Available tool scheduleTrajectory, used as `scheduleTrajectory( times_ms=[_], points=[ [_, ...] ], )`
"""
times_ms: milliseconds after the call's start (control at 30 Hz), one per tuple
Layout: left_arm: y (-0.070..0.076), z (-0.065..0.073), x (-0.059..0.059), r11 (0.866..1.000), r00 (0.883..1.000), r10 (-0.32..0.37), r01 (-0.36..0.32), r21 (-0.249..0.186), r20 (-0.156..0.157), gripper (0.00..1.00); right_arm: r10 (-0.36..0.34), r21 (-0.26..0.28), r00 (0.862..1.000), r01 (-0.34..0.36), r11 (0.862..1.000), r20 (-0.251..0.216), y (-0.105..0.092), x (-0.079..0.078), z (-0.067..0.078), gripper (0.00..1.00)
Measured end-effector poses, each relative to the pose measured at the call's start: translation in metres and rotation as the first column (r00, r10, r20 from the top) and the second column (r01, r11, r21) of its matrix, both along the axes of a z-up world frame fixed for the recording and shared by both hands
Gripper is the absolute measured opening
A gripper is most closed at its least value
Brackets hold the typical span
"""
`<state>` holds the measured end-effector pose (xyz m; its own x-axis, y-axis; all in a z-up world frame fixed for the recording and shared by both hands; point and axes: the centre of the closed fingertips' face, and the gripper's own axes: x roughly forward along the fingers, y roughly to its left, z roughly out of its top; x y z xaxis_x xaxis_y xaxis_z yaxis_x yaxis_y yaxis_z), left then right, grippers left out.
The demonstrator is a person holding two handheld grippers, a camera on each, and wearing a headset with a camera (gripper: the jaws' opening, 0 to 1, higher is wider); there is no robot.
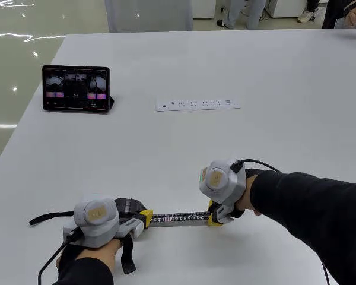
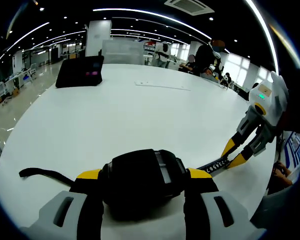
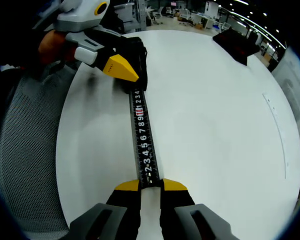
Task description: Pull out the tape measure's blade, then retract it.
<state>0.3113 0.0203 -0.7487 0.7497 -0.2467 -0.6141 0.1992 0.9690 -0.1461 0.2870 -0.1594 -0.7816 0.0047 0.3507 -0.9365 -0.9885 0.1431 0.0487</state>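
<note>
A black tape measure case [image 2: 142,182] sits on the white table, and my left gripper [image 2: 144,174] is shut on it, a yellow tip at each side. In the head view the case [image 1: 129,207] lies at the near left under my left gripper [image 1: 143,217]. A short length of black blade with white numbers [image 3: 143,145] runs flat over the table from the case [image 3: 135,60] to my right gripper [image 3: 151,185], which is shut on the blade's end. The blade [image 1: 179,218] spans the gap to my right gripper [image 1: 214,220]. The case's black wrist strap [image 2: 42,174] trails off to the left.
A dark tablet [image 1: 76,88] stands propped at the far left of the table [image 1: 225,71]. A white power strip [image 1: 197,104] lies flat near the middle. People stand beyond the table's far edge. A mesh chair [image 3: 27,150] shows beside the table in the right gripper view.
</note>
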Motion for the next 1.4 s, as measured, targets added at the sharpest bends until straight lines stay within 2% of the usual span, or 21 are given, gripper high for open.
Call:
scheduleTrajectory(
  times_ms=[1400],
  points=[
    [0.0,-0.001,0.0,1.0,1.0,-0.001,0.001,-0.005,-0.008,0.61,-0.006,0.014,1.0,0.006,1.0,-0.014,0.013,0.001,-0.001,0.1]
  ],
)
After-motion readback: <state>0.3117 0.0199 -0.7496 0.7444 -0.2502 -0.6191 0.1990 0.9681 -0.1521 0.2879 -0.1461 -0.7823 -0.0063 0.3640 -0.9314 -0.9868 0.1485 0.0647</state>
